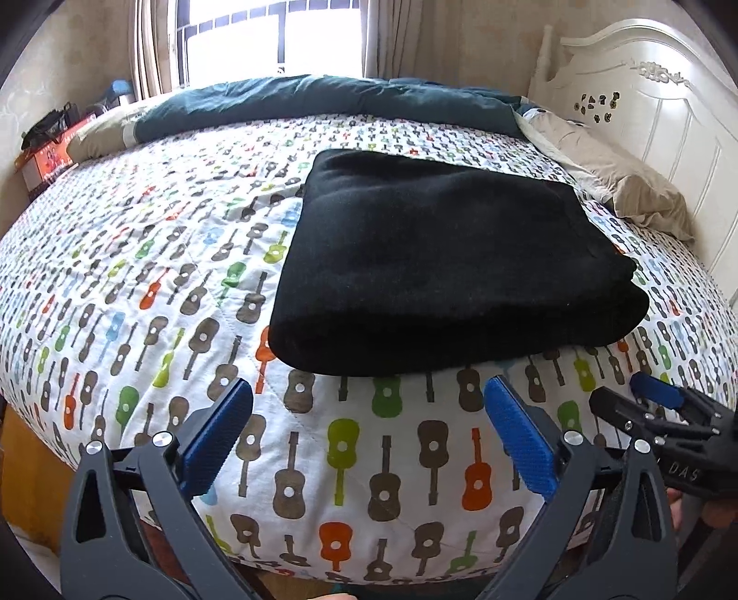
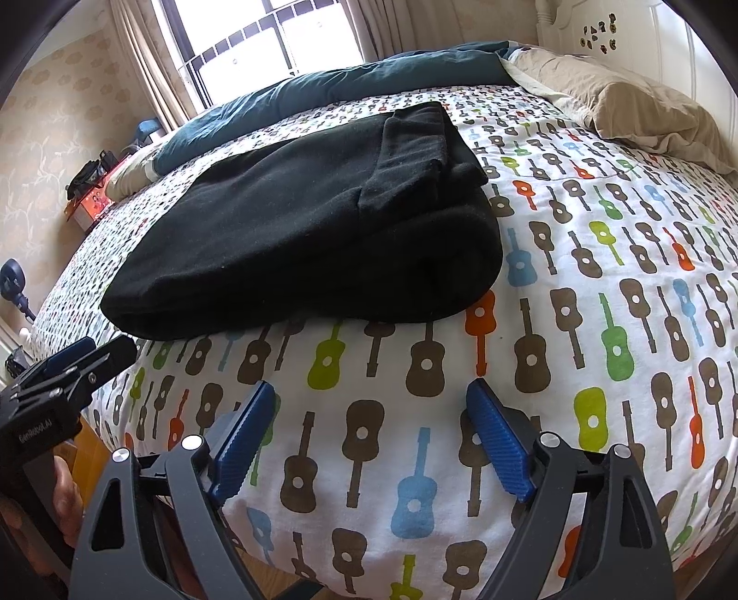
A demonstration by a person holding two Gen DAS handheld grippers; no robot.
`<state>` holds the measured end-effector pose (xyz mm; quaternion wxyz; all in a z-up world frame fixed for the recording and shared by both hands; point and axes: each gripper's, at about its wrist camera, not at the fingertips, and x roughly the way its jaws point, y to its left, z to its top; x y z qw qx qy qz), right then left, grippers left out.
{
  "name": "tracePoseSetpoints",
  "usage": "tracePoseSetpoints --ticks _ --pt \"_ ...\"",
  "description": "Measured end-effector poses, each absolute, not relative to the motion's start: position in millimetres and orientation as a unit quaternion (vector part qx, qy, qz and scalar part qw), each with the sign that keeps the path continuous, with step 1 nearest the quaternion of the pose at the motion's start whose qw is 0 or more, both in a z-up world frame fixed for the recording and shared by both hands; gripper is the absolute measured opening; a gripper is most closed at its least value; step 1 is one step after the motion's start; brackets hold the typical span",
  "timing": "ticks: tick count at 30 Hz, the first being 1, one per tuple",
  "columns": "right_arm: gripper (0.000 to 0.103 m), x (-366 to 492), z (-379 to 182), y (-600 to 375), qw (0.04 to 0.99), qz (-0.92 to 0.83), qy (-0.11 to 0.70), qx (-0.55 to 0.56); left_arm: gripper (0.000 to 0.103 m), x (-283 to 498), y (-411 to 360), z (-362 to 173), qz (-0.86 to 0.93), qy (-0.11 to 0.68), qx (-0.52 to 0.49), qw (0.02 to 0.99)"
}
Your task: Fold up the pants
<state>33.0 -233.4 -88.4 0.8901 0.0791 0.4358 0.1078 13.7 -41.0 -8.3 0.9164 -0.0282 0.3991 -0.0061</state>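
Black pants (image 1: 438, 258) lie folded into a thick rectangle on the guitar-print bedsheet (image 1: 138, 277). In the right wrist view the pants (image 2: 300, 240) show stacked layers at their far right end. My left gripper (image 1: 369, 387) hovers open just short of the near edge of the pants, with only sheet between its blue pads (image 1: 217, 434). To its right, my right gripper (image 2: 371, 387) is also open over bare sheet (image 2: 599, 277), nothing between its fingers. Each gripper shows in the other's view: the right gripper (image 1: 620, 390) low on the right, the left gripper (image 2: 104, 346) on the left.
A dark teal duvet (image 1: 323, 101) is bunched along the far side of the bed. A beige pillow (image 2: 645, 115) lies against the white headboard (image 1: 669, 115) on the right. An orange box (image 1: 46, 161) sits off the bed's far left, under a window (image 1: 276, 32). The bed's near edge is just below the grippers.
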Motion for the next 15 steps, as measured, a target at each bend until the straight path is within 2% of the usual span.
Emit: tracePoseSetpoints --ticks 3,8,10,12,15 --pt "0.084 33 -89 -233 0.89 0.109 0.435 0.077 0.101 16 -39 -10 0.008 0.405 -0.035 0.914" --pt "0.084 29 -80 -237 0.892 0.114 0.429 0.086 0.101 19 -18 19 -0.013 0.343 -0.073 0.937" --pt "0.084 30 -65 -242 0.895 0.123 0.419 0.089 0.101 33 0 32 -0.006 0.32 -0.063 0.945" --pt "0.084 40 -39 -251 0.902 0.136 0.399 0.09 0.101 62 27 39 -0.004 0.329 -0.05 0.943" --pt "0.087 90 2 -273 0.916 0.146 0.362 0.089 0.101 117 78 40 0.034 0.332 -0.035 0.942"
